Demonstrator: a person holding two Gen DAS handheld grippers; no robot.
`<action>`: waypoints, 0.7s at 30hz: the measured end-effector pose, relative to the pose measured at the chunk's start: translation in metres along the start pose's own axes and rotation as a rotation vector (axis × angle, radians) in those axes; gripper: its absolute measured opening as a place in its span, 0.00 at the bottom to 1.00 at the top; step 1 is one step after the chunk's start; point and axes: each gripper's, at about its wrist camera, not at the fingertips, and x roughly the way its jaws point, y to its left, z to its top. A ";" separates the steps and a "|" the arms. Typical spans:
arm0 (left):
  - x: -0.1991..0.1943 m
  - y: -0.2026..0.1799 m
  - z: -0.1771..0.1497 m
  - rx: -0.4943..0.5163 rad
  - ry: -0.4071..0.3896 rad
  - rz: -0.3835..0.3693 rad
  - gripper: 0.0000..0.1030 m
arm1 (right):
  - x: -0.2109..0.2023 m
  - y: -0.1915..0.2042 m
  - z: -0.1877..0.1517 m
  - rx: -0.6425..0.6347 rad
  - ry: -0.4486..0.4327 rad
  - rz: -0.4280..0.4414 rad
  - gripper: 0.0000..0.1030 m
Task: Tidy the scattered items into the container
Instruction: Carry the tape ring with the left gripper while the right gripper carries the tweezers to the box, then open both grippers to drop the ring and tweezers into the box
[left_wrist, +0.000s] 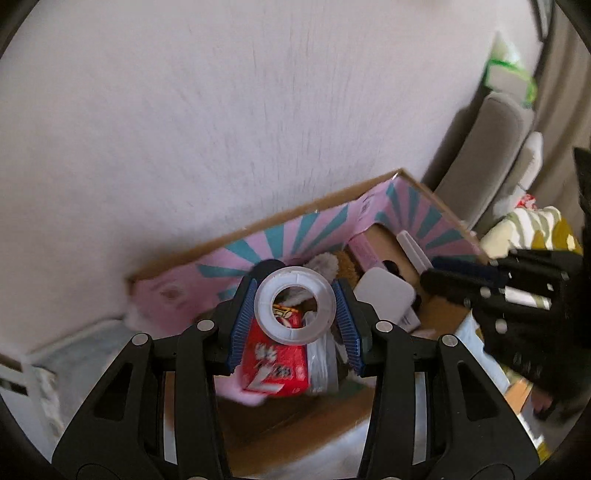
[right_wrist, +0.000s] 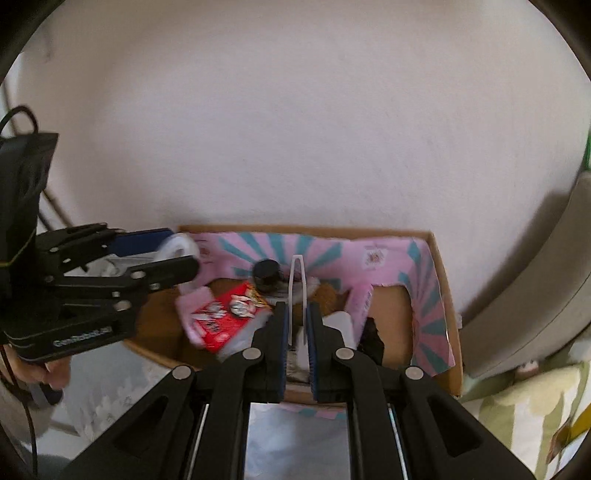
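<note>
Over the cardboard box (left_wrist: 295, 210) with its pink and teal lining, my left gripper (left_wrist: 295, 286) is shut on a clear tape roll (left_wrist: 266, 310) held upright between the blue pads. In the right wrist view that gripper (right_wrist: 179, 253) and the tape roll (right_wrist: 177, 247) hang at the box's (right_wrist: 332, 229) left end. My right gripper (right_wrist: 298, 310) is shut on a thin white two-pronged piece (right_wrist: 301, 280) above the box's near side. It also shows at the right of the left wrist view as my right gripper (left_wrist: 430, 269) with the white piece (left_wrist: 413, 251).
Inside the box lie a red packet (right_wrist: 225, 317), a black jar (right_wrist: 266, 275), a brown plush (right_wrist: 327, 295) and a white rounded pad (left_wrist: 384, 291). A grey cushion (right_wrist: 535, 295) and a green-patterned cloth (right_wrist: 517, 406) sit right of the box. A hand (right_wrist: 55, 373) holds the left gripper.
</note>
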 end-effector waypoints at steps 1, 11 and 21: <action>0.009 -0.001 0.001 -0.005 0.021 0.011 0.39 | 0.006 0.000 -0.002 0.008 0.009 -0.008 0.09; 0.032 -0.005 0.005 -0.017 0.075 0.026 0.44 | 0.041 -0.012 -0.002 0.024 0.055 0.039 0.09; -0.017 0.027 -0.002 -0.094 -0.024 0.118 0.99 | 0.017 -0.030 -0.002 0.110 -0.012 0.067 0.66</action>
